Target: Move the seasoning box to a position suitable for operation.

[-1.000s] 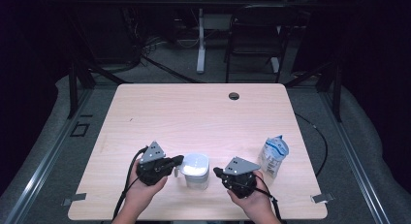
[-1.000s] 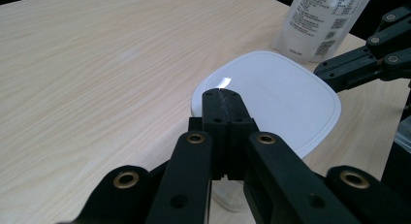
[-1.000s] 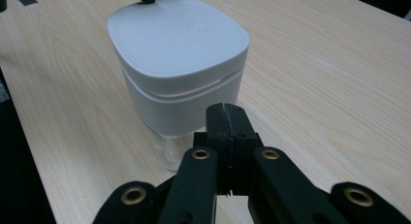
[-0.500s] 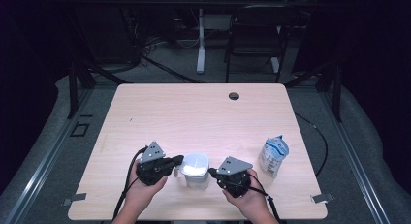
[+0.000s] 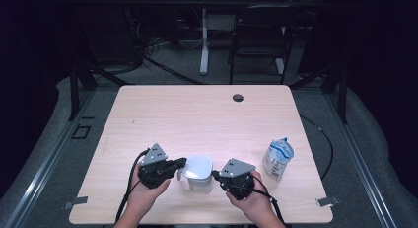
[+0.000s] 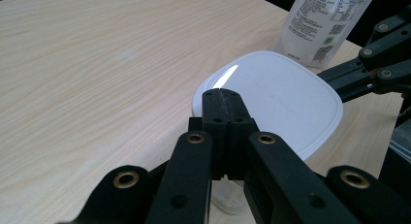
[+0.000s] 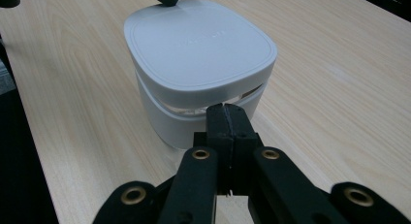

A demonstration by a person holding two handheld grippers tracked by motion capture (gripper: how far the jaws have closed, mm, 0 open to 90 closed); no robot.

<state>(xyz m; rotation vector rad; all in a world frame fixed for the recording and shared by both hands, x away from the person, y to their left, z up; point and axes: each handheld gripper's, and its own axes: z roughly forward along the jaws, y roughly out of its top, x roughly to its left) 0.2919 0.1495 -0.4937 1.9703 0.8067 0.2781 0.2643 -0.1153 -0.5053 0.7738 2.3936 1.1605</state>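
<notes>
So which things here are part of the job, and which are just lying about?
In the job:
white lidded container
left gripper, shut, tip at the lid's edge
right gripper, shut, at the container's side

Lying about:
plastic pouch
table
chair

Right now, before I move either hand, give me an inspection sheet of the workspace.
Surface: light wood table, round grommet hole near the far edge.
Job's things: white lidded container upright near the front edge, lid on.
Clutter: plastic pouch standing to the container's right.
Grippers: left gripper shut, tips at the lid's edge; right gripper shut, tips close to the container's side; contact unclear.
Cables: black cable trailing from the left gripper.
Surroundings: dark room, chair beyond the table.
</notes>
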